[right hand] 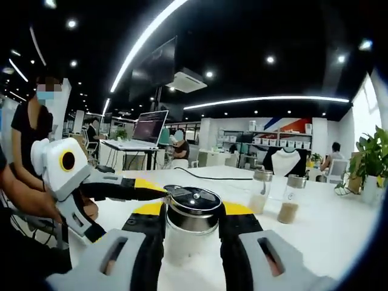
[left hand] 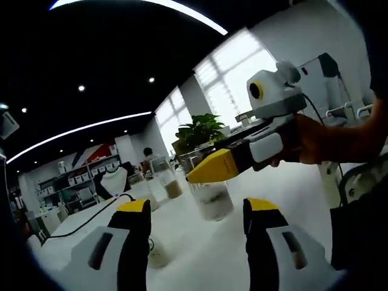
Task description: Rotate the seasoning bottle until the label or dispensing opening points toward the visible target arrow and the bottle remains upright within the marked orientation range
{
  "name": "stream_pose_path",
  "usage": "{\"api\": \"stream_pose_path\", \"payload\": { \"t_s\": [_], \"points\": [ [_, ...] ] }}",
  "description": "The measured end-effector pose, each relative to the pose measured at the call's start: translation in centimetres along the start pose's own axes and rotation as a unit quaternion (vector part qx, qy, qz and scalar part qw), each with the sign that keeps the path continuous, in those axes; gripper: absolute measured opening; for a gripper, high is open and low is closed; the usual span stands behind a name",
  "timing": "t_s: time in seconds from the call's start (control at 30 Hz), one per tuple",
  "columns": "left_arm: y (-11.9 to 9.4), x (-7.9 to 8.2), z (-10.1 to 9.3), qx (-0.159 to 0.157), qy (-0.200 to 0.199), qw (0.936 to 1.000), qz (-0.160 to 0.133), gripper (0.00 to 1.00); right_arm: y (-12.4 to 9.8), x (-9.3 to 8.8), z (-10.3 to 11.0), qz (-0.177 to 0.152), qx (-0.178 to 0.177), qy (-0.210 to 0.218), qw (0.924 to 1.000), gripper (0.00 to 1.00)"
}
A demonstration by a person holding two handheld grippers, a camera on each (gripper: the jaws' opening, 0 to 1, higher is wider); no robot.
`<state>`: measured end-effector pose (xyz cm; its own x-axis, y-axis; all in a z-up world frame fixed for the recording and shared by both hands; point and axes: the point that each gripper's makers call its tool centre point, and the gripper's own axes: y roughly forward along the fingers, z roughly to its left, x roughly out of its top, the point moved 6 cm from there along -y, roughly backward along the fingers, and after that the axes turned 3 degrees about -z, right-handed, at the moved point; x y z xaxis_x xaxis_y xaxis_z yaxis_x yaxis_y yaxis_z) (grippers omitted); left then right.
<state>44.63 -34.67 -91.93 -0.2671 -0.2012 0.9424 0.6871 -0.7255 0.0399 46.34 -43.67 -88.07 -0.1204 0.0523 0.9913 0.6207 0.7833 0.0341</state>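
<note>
I've got the right hand-held gripper (right hand: 193, 233) clamped on the seasoning bottle (right hand: 191, 227), its two jaws pressed against the glass on either side just under the metal lid (right hand: 194, 203), and the bottle is standing upright on the white surface (right hand: 327, 236). In the left gripper view, the left hand-held gripper (left hand: 197, 215) has its jaws apart with nothing between them, and straight ahead of it I see the same bottle (left hand: 211, 197) with the other gripper's yellow tip across its top. In the right gripper view, the left gripper comes in from the left, its tip touching the lid's edge. Beyond the bottle, to the right of my right gripper, two more glass jars (right hand: 259, 191) stand on the surface, apart from each other. A potted plant (right hand: 374, 160) sits farther right, and a laptop (right hand: 148, 130) is on a desk far back left.
</note>
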Motion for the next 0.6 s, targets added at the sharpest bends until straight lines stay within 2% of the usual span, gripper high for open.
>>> {"api": "stream_pose_path", "payload": {
  "t_s": [0.1, 0.3, 0.47, 0.6],
  "points": [
    [0.4, -0.1, -0.6, -0.009, -0.032, 0.9994, -0.005, 0.60, -0.1, 0.6, 1.3, -0.007, 0.008, -0.010, 0.9999, 0.32],
    [0.3, 0.5, -1.0, -0.017, -0.031, 0.9992, -0.021, 0.50, 0.0, 1.3, 2.9, -0.022, 0.024, 0.007, 0.9994, 0.32],
    [0.2, 0.4, -0.8, -0.019, -0.042, 0.9986, -0.025, 0.40, 0.4, 0.8, 3.6, -0.014, 0.030, 0.005, 0.9994, 0.32],
    [0.3, 0.1, -0.6, -0.022, -0.053, 0.9981, -0.021, 0.39, 0.5, 0.5, 3.5, -0.016, 0.037, -0.006, 0.9992, 0.33]
  ]
}}
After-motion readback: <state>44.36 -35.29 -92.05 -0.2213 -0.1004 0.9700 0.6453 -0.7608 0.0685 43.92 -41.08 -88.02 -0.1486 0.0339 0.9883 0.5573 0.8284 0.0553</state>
